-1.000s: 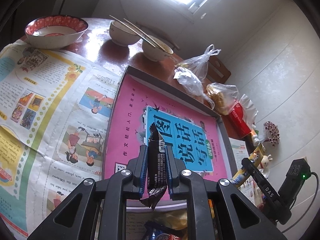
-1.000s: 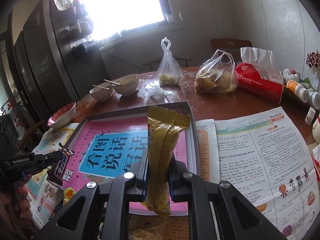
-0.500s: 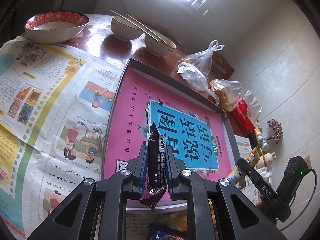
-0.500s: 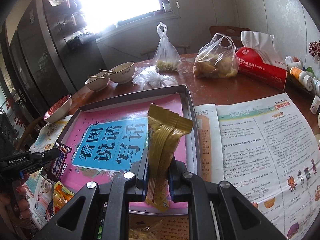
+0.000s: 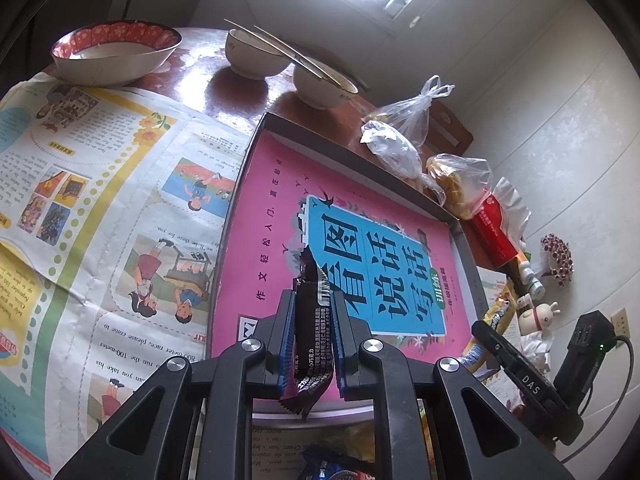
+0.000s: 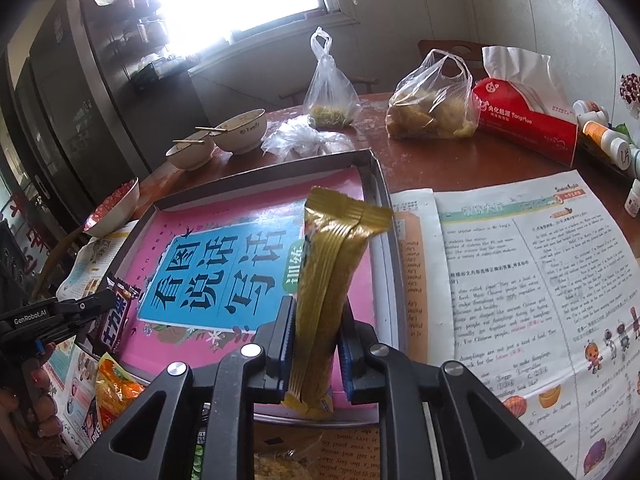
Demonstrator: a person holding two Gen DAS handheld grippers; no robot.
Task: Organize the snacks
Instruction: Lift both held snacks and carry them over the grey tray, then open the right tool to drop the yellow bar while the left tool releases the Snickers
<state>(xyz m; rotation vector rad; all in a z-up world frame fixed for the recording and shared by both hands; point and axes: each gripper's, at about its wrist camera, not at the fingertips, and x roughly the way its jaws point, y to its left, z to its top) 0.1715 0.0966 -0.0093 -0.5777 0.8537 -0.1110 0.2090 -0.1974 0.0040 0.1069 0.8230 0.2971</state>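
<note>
My left gripper [image 5: 312,300] is shut on a dark chocolate bar [image 5: 310,344], held upright over the near end of a grey tray [image 5: 352,152] lined with a pink and blue book [image 5: 260,220]. The right wrist view shows this gripper [image 6: 100,300] and the chocolate bar [image 6: 116,312] at the tray's left edge. My right gripper [image 6: 316,308] holds a gold snack packet [image 6: 332,248] upright above the tray's [image 6: 376,184] near right part. Its jaws are opening, with the packet still standing between the pads.
Newspapers [image 6: 520,280] cover the table on both sides of the tray. Bowls with chopsticks [image 5: 256,56], plastic food bags [image 6: 432,104] and a red tissue box [image 6: 528,120] stand behind it. Loose snack packets [image 6: 112,392] lie near the tray's front left corner.
The right gripper has sunk a little toward the tray with the gold packet. The left gripper has stayed about where it was, still holding the chocolate bar.
</note>
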